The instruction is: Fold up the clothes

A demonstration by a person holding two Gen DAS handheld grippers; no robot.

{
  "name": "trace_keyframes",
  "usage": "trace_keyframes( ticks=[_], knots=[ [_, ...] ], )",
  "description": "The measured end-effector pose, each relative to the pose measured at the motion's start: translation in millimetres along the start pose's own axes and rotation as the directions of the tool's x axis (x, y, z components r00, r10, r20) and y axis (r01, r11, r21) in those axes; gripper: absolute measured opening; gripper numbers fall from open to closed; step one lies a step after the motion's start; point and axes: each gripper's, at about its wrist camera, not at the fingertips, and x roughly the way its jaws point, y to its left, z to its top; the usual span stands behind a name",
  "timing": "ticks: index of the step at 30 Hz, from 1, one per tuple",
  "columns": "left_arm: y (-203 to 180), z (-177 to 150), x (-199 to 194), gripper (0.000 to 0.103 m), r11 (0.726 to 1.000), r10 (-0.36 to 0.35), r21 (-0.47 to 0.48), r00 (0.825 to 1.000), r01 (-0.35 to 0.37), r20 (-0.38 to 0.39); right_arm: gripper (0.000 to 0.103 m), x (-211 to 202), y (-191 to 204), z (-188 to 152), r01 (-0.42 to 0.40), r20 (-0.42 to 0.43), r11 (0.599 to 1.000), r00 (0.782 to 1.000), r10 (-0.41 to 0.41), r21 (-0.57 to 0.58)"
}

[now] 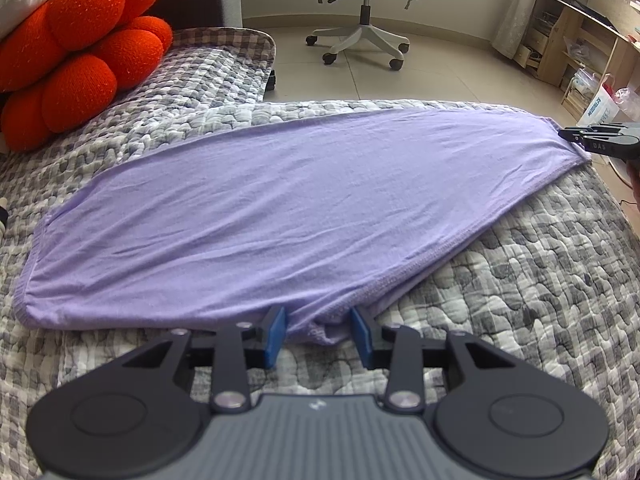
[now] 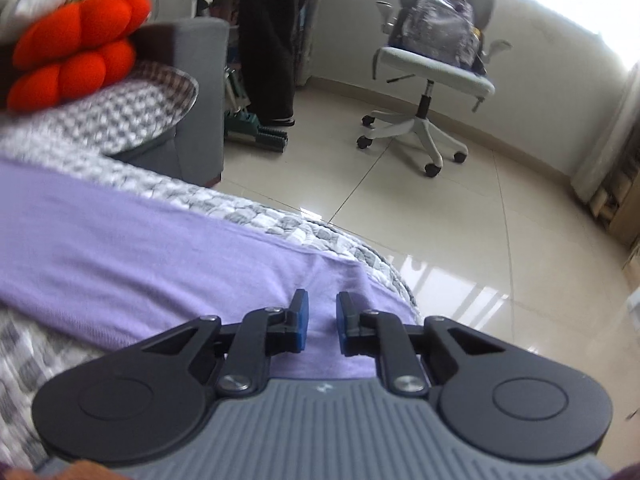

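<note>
A lilac garment (image 1: pixel 304 200) lies spread flat across the quilted bed, long side running left to right. My left gripper (image 1: pixel 319 334) is open at its near edge, and a bunched fold of the hem sits between the blue pads (image 1: pixel 276 332) without being pinched. In the right wrist view the right gripper (image 2: pixel 322 322) hovers open over the garment's (image 2: pixel 132 248) corner near the bed edge, its pads (image 2: pixel 301 320) a narrow gap apart with cloth showing below. The right gripper (image 1: pixel 592 138) also shows at the garment's far right corner in the left wrist view.
The grey-and-white quilt (image 1: pixel 540 280) covers the bed. An orange plush cushion (image 1: pixel 80 48) rests at the back left against a grey sofa arm (image 1: pixel 208 0). A white office chair (image 1: pixel 364 8) stands on the tiled floor, wooden shelves (image 1: pixel 576 40) at right. A person's dark trousers (image 2: pixel 268 40) stand beyond.
</note>
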Motion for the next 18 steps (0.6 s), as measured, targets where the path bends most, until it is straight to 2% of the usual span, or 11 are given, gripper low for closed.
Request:
trace_keyframes(
  ticks=[5, 12, 18],
  knots=[
    [-0.9, 0.4, 0.5, 0.038, 1.0, 0.004, -0.003, 1.0, -0.004, -0.001, 0.016, -3.3, 9.7, 2.9, -0.013, 0.01, 0.998, 1.0, 0.014, -0.061],
    [-1.7, 1.0, 1.3, 0.04, 1.0, 0.006, 0.002, 1.0, -0.006, 0.0, 0.016, -8.5, 23.5, 3.5, -0.078, -0.006, 0.988, 0.997, 0.078, -0.133],
    [-2.6, -1.1, -0.1, 0.04, 1.0, 0.005, 0.009, 1.0, -0.005, 0.002, 0.016, -14.5, -4.7, 7.2, -0.035, 0.072, 0.998, 0.997, 0.032, 0.046]
  ],
)
